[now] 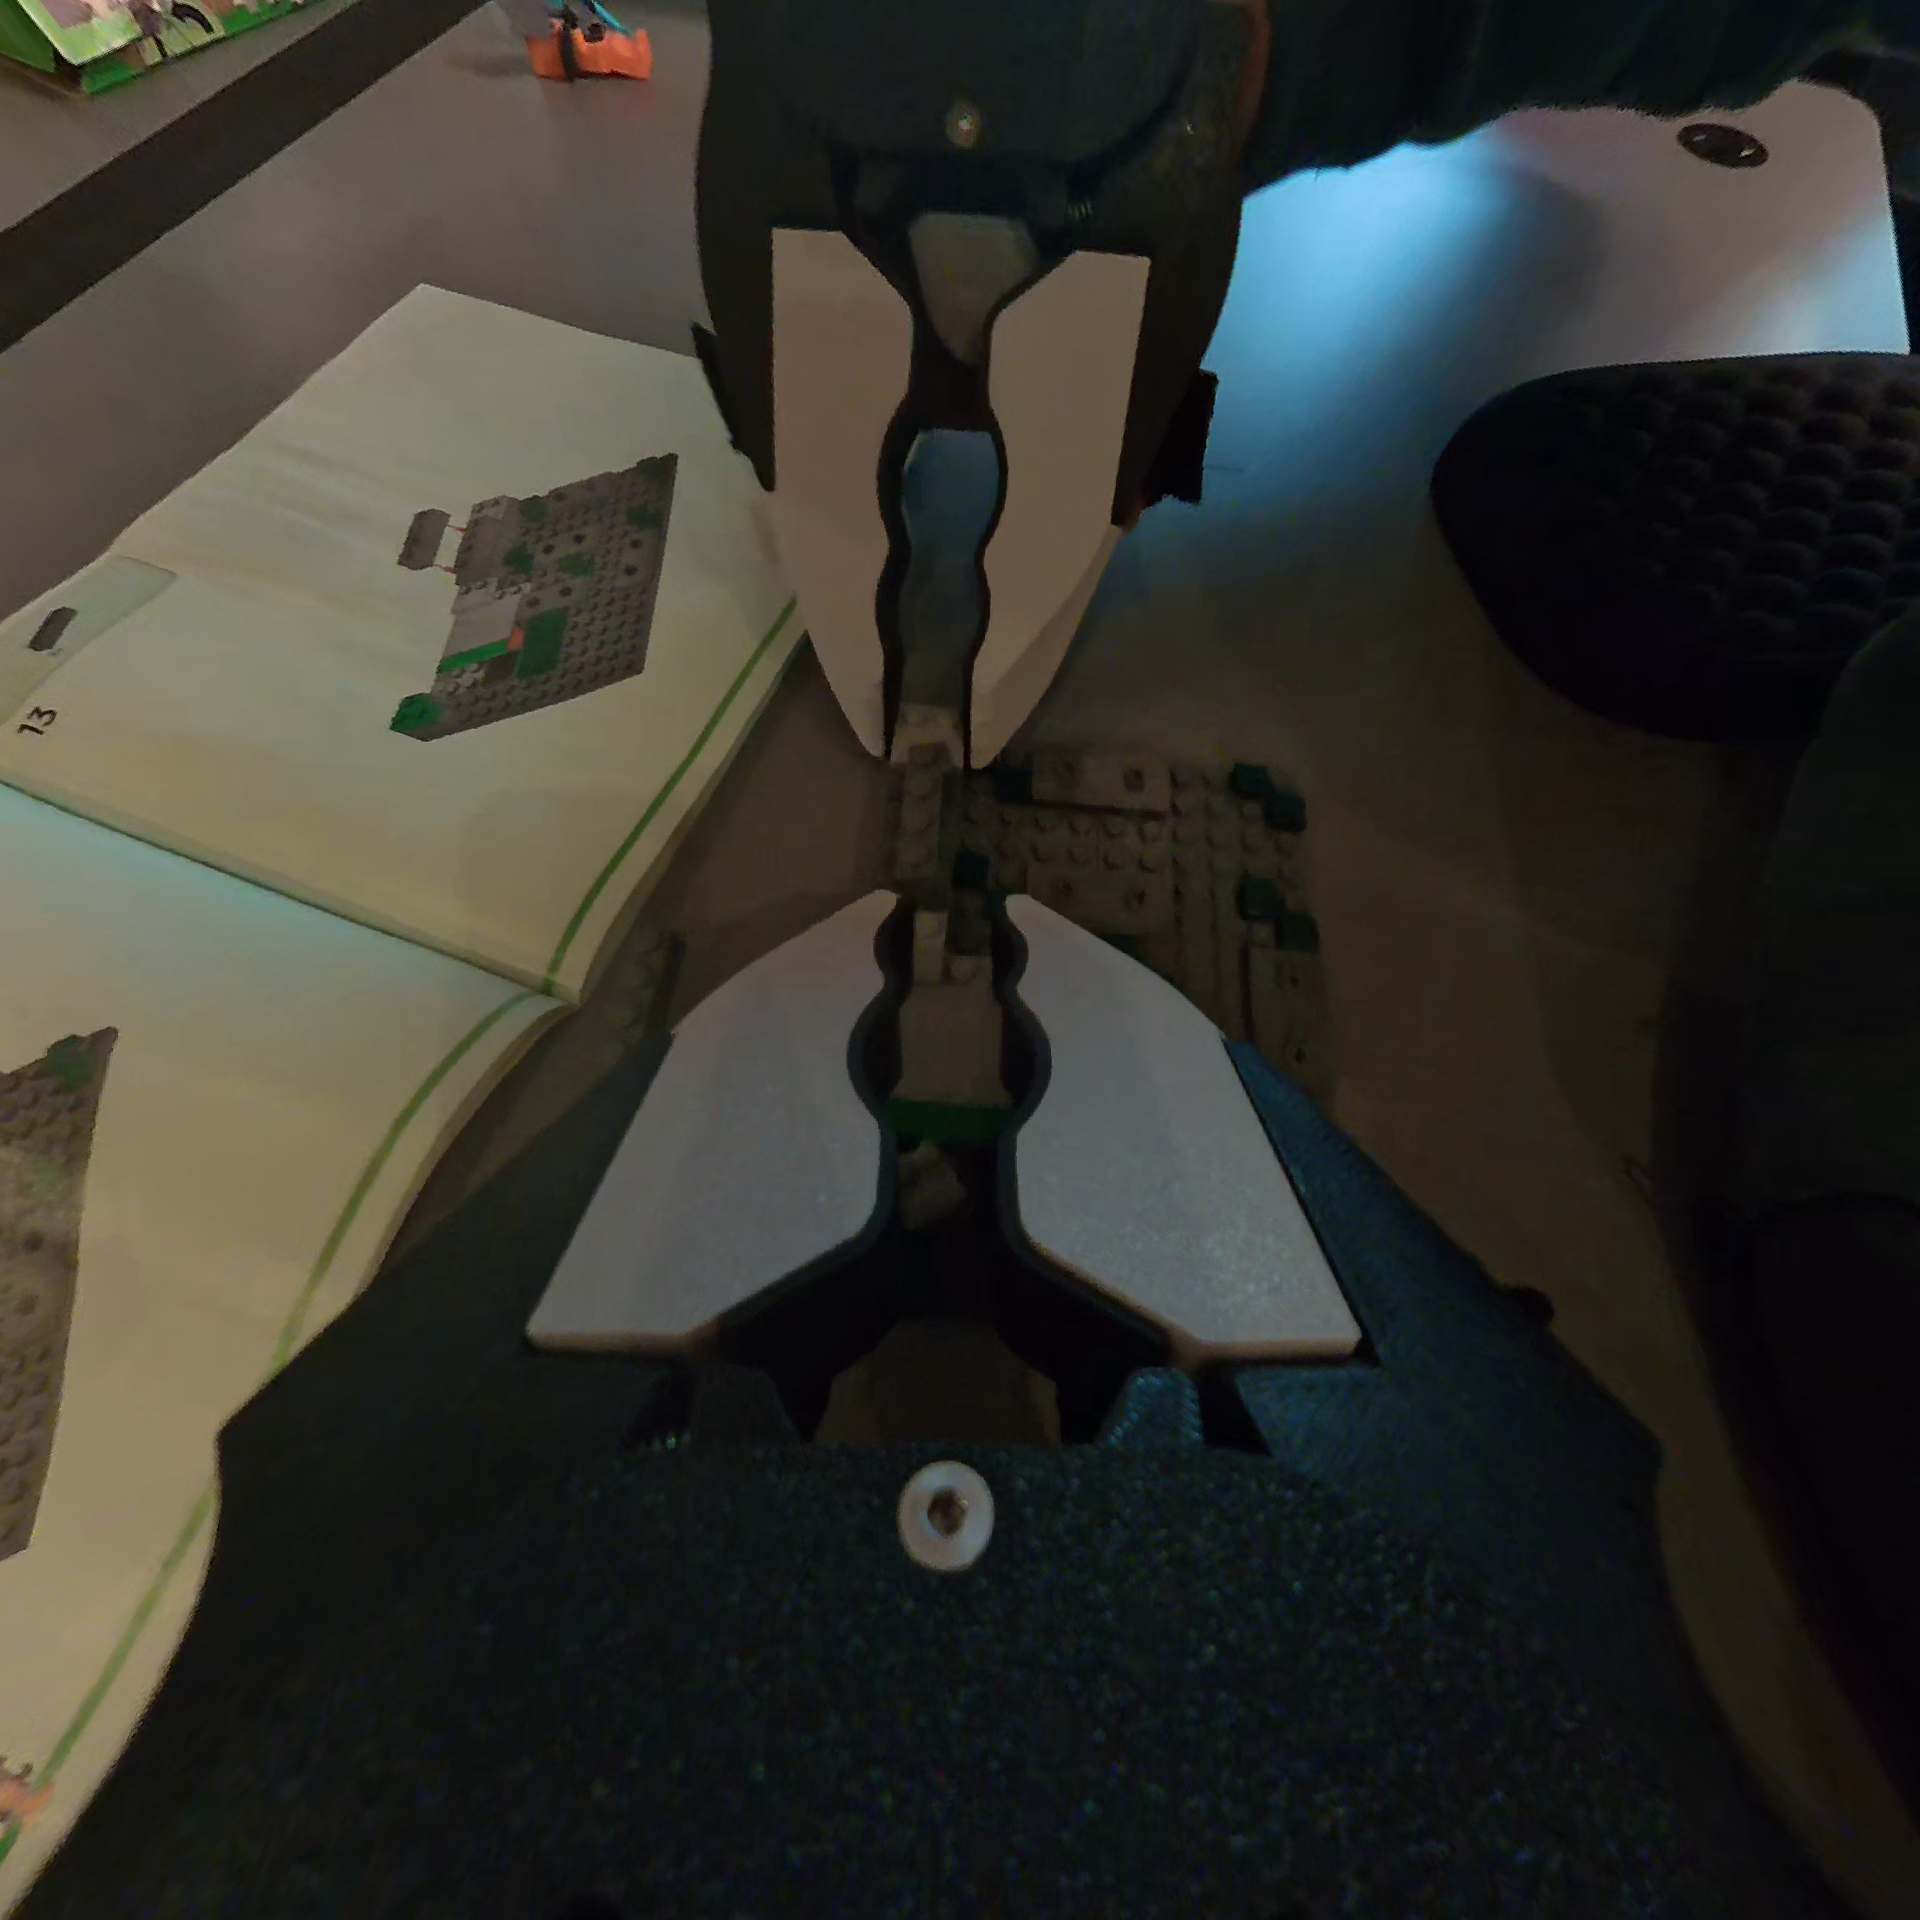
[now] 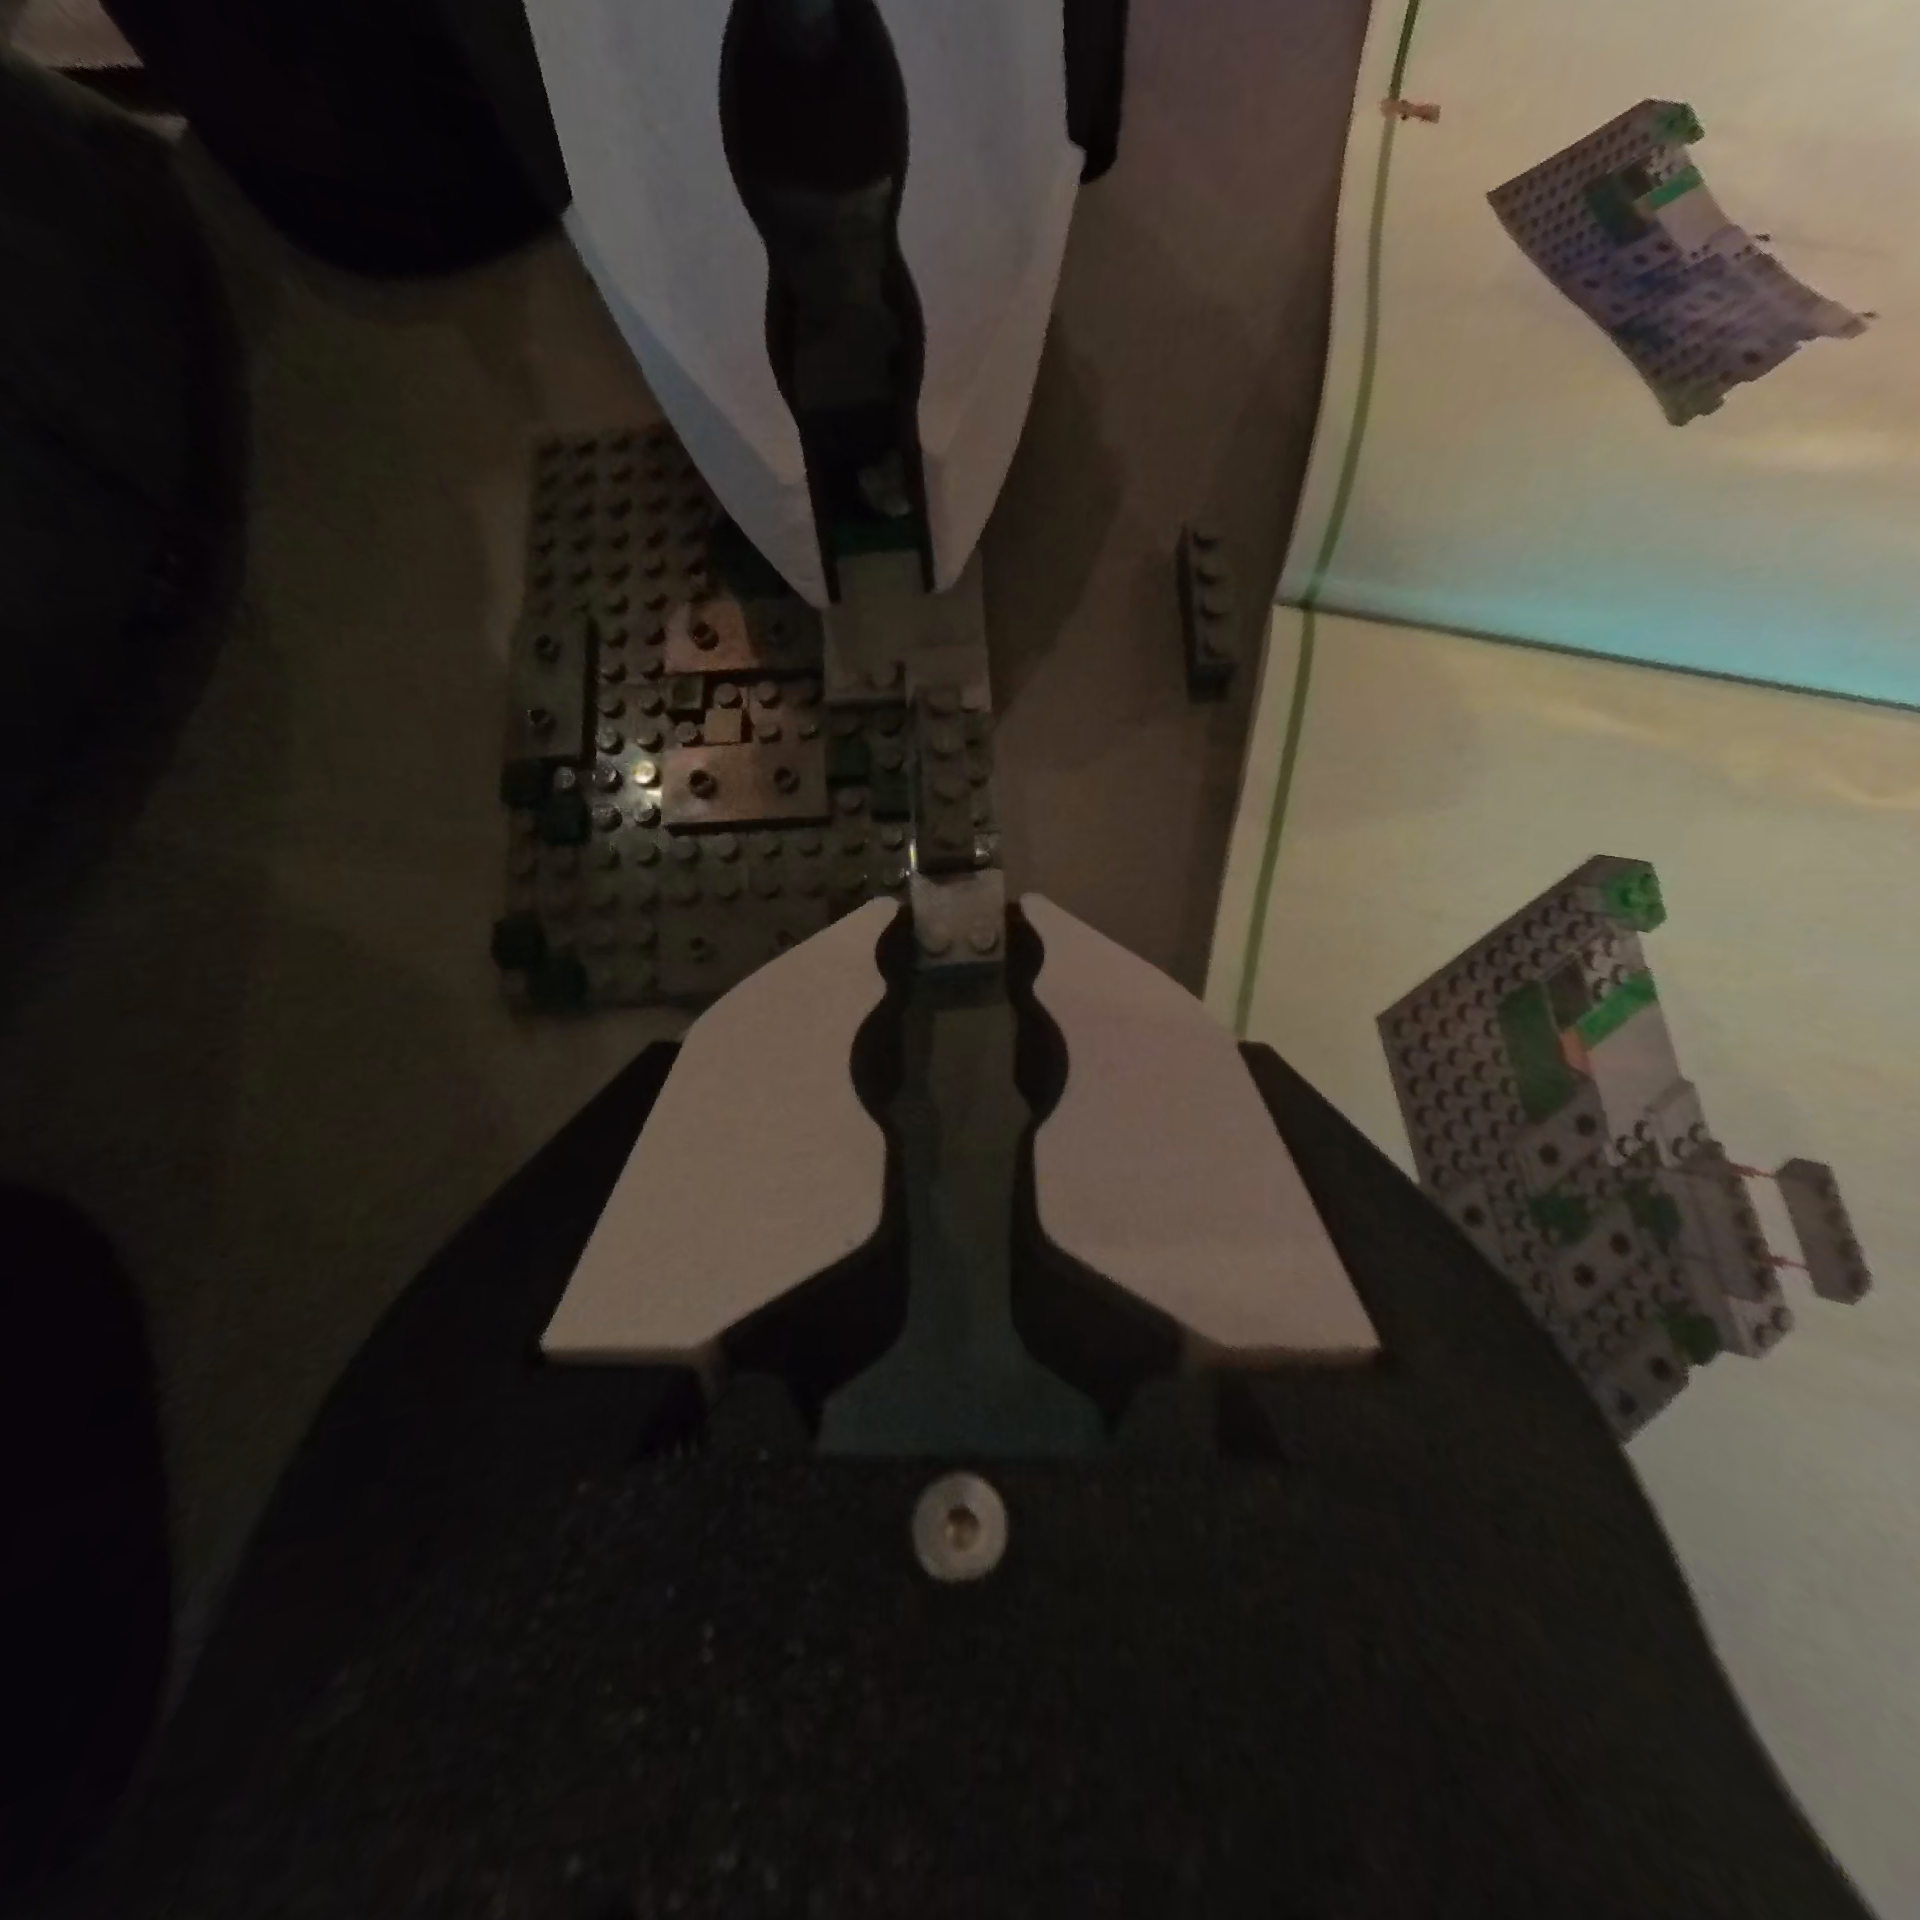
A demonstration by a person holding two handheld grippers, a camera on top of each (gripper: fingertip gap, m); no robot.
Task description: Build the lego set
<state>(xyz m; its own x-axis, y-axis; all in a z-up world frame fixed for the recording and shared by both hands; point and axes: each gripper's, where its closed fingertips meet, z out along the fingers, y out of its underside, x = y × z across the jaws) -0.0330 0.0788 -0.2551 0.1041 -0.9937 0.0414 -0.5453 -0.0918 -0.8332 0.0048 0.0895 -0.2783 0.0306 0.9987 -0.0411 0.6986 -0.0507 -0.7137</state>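
Observation:
A grey studded baseplate (image 1: 1143, 862) with grey and dark green pieces on it lies on the table; it also shows in the right wrist view (image 2: 623, 540). The two grippers meet tip to tip over its edge. My right gripper (image 2: 961, 914) is shut on a small light grey brick (image 2: 961, 935), held at the raised grey strip (image 2: 951, 769) on the build's edge. In the left wrist view it (image 1: 925, 753) comes from the top with the brick (image 1: 925, 727). My left gripper (image 1: 943, 914) is closed narrowly on the build's raised grey and green part; it also shows opposite (image 2: 883, 592).
An open instruction booklet (image 1: 416, 623) lies left of the build, seen on the right in the other view (image 2: 1558, 727). A loose dark grey plate (image 2: 1205, 613) lies between build and booklet. A dark cushioned seat (image 1: 1683, 540) is at the right. An orange lego piece (image 1: 592, 47) sits far back. One gripper's finger ends stand about 5 centimetres off the other's.

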